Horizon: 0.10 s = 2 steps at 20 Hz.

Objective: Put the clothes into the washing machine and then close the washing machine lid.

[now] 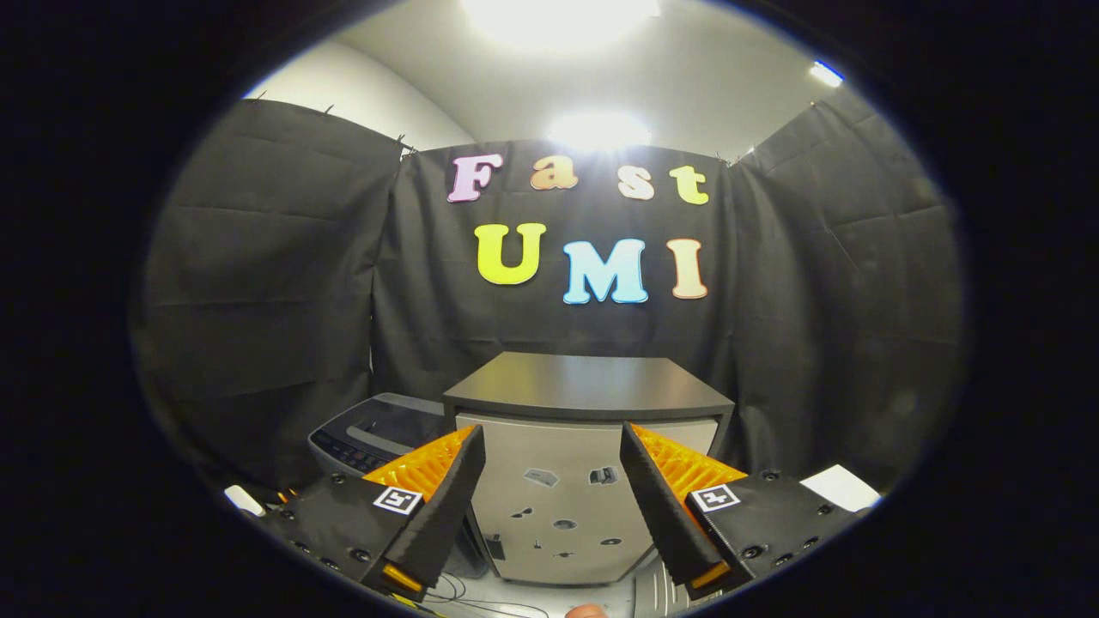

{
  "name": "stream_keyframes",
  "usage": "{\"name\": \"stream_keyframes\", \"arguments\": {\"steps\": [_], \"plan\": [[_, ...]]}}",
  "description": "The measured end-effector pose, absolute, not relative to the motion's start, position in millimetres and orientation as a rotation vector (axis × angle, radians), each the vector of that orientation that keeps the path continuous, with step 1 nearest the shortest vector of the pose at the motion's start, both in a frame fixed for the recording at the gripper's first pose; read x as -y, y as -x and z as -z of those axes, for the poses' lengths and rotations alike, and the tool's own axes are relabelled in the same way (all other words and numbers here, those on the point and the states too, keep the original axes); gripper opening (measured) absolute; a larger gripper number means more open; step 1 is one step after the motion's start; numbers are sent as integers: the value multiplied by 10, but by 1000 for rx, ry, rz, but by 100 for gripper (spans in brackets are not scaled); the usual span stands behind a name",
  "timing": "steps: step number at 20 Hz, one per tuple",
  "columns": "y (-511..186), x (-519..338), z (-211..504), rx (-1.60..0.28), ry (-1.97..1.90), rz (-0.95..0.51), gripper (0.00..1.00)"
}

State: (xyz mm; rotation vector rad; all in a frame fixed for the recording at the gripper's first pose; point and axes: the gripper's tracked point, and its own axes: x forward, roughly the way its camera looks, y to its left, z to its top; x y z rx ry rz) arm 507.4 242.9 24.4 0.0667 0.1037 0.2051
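The gripper (554, 481) hangs open and empty, fingers spread before a dark-topped cabinet (589, 386). The washing machine (371, 433) sits beyond the left finger, lid apparently down. Clothes, likely soft and light, want a bunched pinch.

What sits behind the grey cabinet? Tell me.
Behind the grey cabinet hangs the black cloth wall. The cloth's lower part is hidden by it. The open tool holds nothing.

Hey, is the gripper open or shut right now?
Open. The gripper has its two fingers spread wide apart with nothing between them; the pale front of the dark-topped cabinet shows through the gap beyond them.
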Motion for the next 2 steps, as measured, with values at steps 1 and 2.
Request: {"name": "stream_keyframes", "arguments": {"steps": [1,2], "plan": [[-5087,-2442,-254,-99,-59,-211,98],[-5075,-2431,-249,-97,-49,-219,98]]}}
